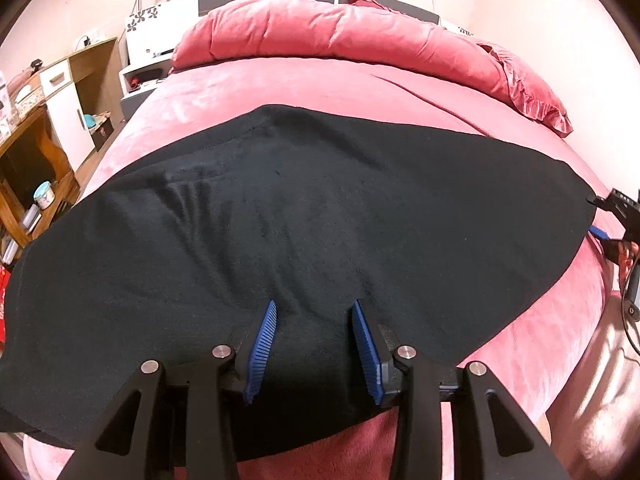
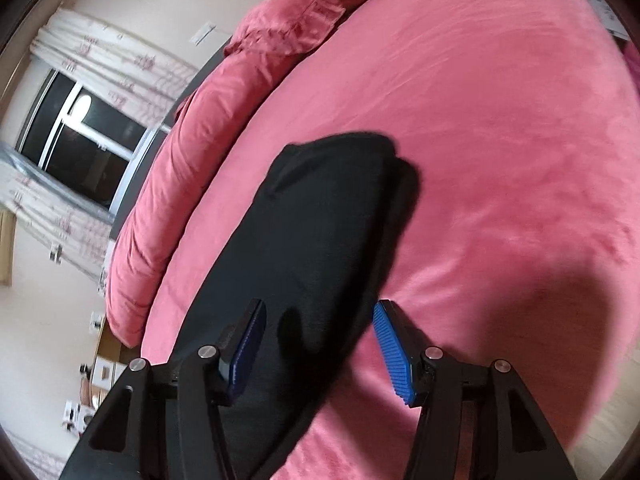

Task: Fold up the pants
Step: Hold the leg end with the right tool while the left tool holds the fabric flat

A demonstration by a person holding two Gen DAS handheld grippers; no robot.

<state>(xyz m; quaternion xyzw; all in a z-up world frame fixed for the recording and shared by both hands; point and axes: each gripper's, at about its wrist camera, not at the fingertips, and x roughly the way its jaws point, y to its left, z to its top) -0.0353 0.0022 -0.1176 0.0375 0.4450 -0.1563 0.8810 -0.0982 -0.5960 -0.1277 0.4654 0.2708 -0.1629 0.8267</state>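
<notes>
a: biggest first?
b: pink plush bedspread (image 1: pixel 256 92), long pink velvet bolster (image 1: pixel 340 36) along the headboard end.
a: pants?
b: black fleece pants (image 1: pixel 300 216) lie spread flat across the bedspread, near edge by me.
a: tongs?
b: my left gripper (image 1: pixel 314 312) released, over the pants. my right gripper (image 2: pixel 320 312) released too, straddling the pants' edge.

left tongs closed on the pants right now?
No: in the left wrist view the left tongs stand open, blue pads apart, above the black pants spread on the pink bed.
</notes>
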